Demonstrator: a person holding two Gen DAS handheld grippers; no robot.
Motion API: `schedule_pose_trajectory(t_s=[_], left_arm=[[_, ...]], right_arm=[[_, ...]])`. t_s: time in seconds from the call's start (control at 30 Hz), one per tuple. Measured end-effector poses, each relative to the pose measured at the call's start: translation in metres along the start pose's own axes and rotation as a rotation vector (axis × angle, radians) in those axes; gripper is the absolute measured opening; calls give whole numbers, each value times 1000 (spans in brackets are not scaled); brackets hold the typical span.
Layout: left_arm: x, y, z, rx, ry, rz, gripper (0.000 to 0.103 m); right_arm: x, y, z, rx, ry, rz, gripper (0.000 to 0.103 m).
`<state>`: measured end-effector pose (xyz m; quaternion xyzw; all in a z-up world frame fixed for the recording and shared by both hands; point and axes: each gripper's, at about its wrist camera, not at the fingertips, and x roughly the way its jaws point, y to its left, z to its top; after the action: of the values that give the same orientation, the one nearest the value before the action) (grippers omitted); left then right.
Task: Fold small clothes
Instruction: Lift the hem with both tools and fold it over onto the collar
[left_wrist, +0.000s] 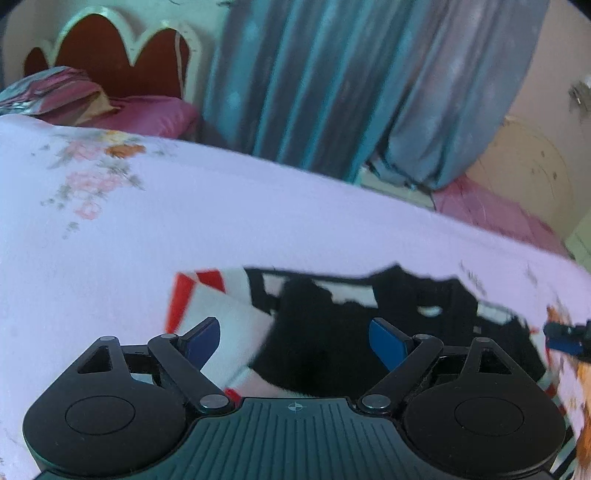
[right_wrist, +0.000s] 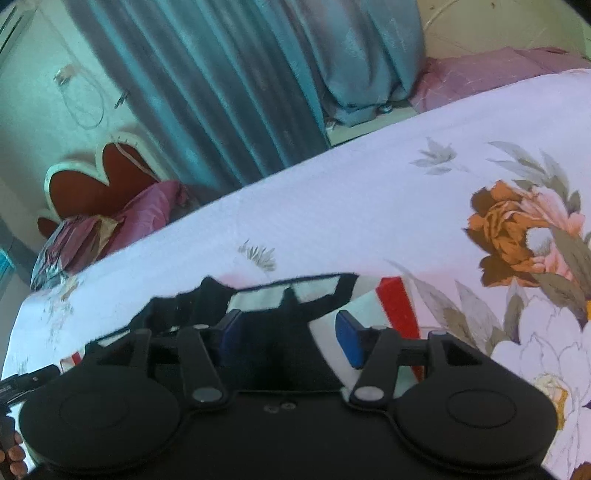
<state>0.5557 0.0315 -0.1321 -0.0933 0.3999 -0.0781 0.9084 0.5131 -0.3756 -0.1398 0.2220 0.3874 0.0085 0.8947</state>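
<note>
A small garment (left_wrist: 332, 321) in black, white and red lies on a white floral bedsheet (left_wrist: 184, 229). My left gripper (left_wrist: 295, 338) is open, its blue pads (left_wrist: 201, 341) spread wide just above the garment's near edge, holding nothing. The garment also shows in the right wrist view (right_wrist: 284, 343). My right gripper (right_wrist: 291, 339) is open over its black middle part, blue pads (right_wrist: 349, 343) apart. The right gripper's tip shows at the right edge of the left view (left_wrist: 569, 338).
The sheet (right_wrist: 369, 214) carries large flower prints (right_wrist: 517, 229) at the right. Blue curtains (left_wrist: 351, 81) hang behind the bed. Pink pillows (left_wrist: 147, 114) and a red scalloped headboard (left_wrist: 110, 62) stand at the far left. A pink mattress edge (left_wrist: 498, 210) lies beyond the sheet.
</note>
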Motion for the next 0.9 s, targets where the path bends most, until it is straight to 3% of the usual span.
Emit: schedule_pose_trajectory(t_s=[0.07,0.2,0.23,0.37,0.4,0.43,0.53,0.7,0.9], left_arm=[[11,-6,-4,29,19,6,86],[26,-14,-9,71,42,28,56],[27,-15,-11,84,37,36,44],[28,-16,-12,98,28,40,21],[27,-17,-12,105,22,47,7],[26,-17,-12,110,14,51,5],[19,-16,-12,112,-38,53,5],[6,-9,-1,53,-139,70,5],[17,-1,0,-2,-152,113,5]], right_arm=[[9,5,-4,-45,27,-7,53],[24,10,-12,-100,58,-32,49],[25,10,-12,-109,59,-33,42],[28,14,-14,-157,72,-29,27],[30,16,-14,-173,75,-31,14],[32,18,-15,-196,79,-48,5],[33,21,-17,-223,66,-65,5],[14,24,-7,-206,-69,-54,5],[20,23,-2,-206,-110,-92,5]])
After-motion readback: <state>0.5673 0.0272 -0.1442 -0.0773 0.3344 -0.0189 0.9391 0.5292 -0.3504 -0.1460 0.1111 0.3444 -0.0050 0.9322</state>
